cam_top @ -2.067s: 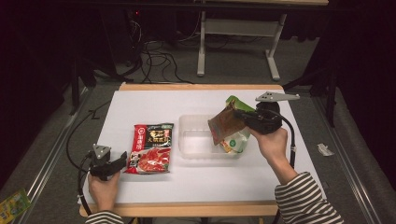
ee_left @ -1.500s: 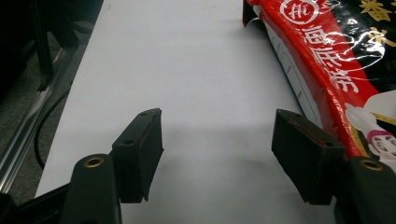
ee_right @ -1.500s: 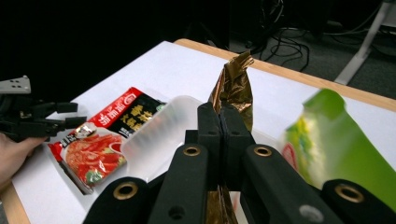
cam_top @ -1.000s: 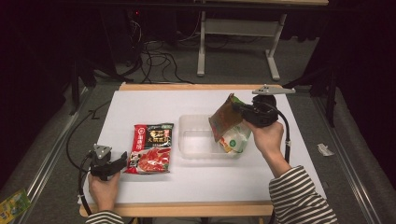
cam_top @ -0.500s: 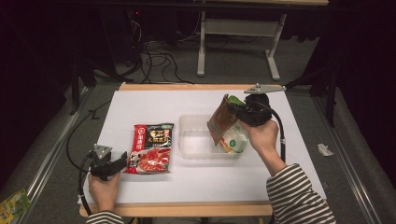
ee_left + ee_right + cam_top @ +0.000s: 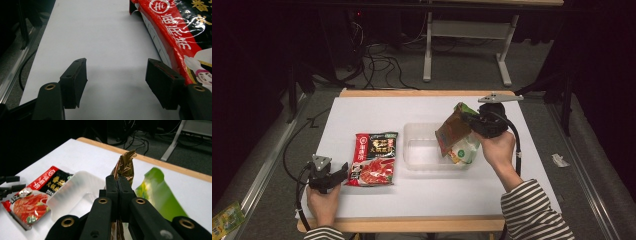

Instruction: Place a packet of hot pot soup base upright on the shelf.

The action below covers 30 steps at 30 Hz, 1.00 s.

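While clamped shut on the brown pouch (image 6: 451, 132), right gripper (image 6: 473, 121) carried it left over the clear tray (image 6: 418, 131), ready to drop in; left gripper (image 6: 343, 172) open beside the red packet (image 6: 373, 158).

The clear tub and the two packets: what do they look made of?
Clear tub: thin translucent plastic, probably; the table shows through its frosted walls.
Brown packet: crinkled metallic film, likely foil laminate; it glints gold where the right gripper pinches it.
Red packet: glossy printed plastic film, seemingly; highlights streak it in the left gripper view.
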### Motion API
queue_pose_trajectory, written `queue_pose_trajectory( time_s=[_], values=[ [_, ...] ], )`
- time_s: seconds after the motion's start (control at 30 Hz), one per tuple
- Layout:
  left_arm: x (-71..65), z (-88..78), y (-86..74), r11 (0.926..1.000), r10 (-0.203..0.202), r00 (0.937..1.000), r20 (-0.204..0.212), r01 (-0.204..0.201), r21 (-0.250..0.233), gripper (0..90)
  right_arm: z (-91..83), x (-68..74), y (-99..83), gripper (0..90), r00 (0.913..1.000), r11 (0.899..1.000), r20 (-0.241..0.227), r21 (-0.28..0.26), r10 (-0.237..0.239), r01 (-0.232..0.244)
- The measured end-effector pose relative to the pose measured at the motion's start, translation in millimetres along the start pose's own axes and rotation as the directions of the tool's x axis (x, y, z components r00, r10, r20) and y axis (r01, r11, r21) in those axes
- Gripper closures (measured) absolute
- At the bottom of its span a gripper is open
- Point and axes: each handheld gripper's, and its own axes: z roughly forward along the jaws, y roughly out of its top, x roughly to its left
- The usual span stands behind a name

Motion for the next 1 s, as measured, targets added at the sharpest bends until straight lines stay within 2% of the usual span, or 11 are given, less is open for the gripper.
queue_pose_trajectory(
  time_s=[0.1,0.23,0.37,0.4,0.6,0.63,0.77,0.87,1.0],
  values=[
    [0.0,-0.1,0.0,1.0000,0.000,1.0000,-0.001,0.000,-0.001,34.0,0.3,4.7,-2.2,90.0,0.9999,1.000,0.000,-0.002,-0.015,0.015],
    [0.2,-0.1,-0.1,1.0000,-0.001,1.0000,0.001,0.001,-0.002,34.0,1.6,18.2,-4.2,90.0,0.9985,0.999,-0.043,-0.007,-0.033,0.033],
    [0.3,-0.5,-0.2,1.0000,-0.002,1.0000,0.001,0.002,-0.004,34.0,3.1,36.1,-14.5,90.0,0.9917,0.994,-0.071,0.024,-0.107,0.109],
    [0.3,-0.4,-0.2,1.0000,-0.002,1.0000,0.000,0.002,-0.004,34.0,3.4,37.7,-18.2,90.0,0.9917,0.995,-0.080,0.021,-0.100,0.102],
    [0.3,-0.2,-0.2,1.0000,-0.002,1.0000,0.000,0.002,-0.003,34.0,3.3,29.1,-20.7,90.0,0.9942,0.998,-0.086,-0.009,-0.065,0.064],
    [0.0,-0.1,-0.2,1.0000,-0.001,1.0000,0.000,0.001,-0.004,34.0,4.6,22.6,-18.4,90.0,0.9961,0.999,-0.072,-0.019,-0.051,0.050],
    [0.2,-0.1,0.0,1.0000,-0.001,1.0000,0.000,0.001,-0.001,34.0,9.7,10.0,-16.6,90.0,0.9977,0.999,-0.065,-0.034,-0.020,0.018],
    [0.0,0.5,0.0,1.0000,-0.001,1.0000,-0.002,0.001,0.001,34.0,12.5,1.4,-14.8,90.0,0.9987,0.999,-0.051,-0.038,0.001,-0.003],
    [-0.9,1.1,0.3,0.9999,0.008,1.0000,-0.004,-0.008,0.008,34.0,16.5,-3.6,-11.9,90.0,0.9995,1.000,-0.032,-0.021,0.001,-0.002]
  ],
)
